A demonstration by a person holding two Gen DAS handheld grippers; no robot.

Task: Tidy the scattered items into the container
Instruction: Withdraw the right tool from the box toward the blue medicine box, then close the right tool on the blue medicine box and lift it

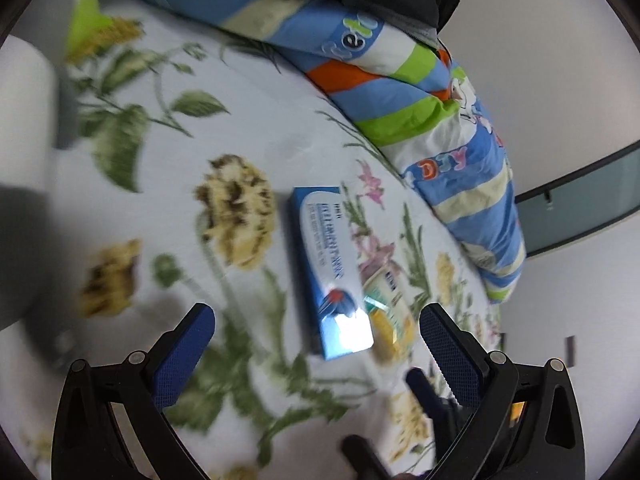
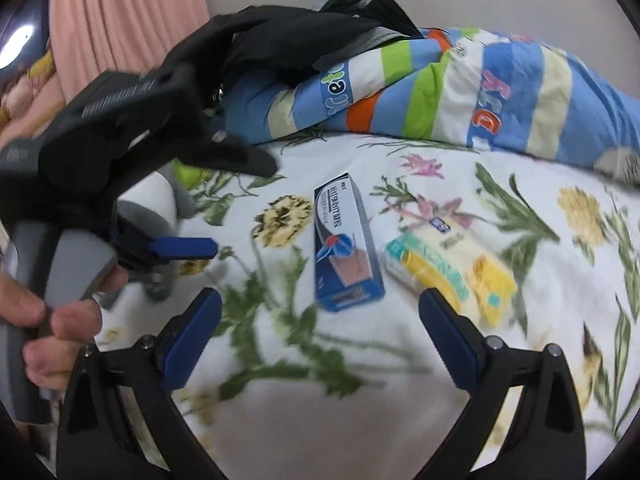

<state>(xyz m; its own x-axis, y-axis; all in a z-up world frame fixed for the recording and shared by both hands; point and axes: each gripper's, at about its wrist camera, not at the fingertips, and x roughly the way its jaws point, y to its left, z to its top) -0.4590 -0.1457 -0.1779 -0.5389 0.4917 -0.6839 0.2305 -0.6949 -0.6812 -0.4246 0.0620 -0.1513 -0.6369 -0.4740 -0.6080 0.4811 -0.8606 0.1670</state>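
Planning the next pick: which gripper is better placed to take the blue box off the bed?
Probably right. The right gripper is open, with the blue box lying just ahead between its fingers. The left gripper, also open, sees the box skewed toward one finger.

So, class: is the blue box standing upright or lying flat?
Lying flat: the blue box rests on its broad face on the floral sheet, printed front facing up.

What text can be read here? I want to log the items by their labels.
"DIY": colourful letters on the striped quilt, seen in the left wrist view.
"eto": partial letters on the same quilt, cut off by a fold.
Blue box: rows of print on its white panel, too blurred to read.
Yellow packet: small print and a blue logo, too blurred to read.
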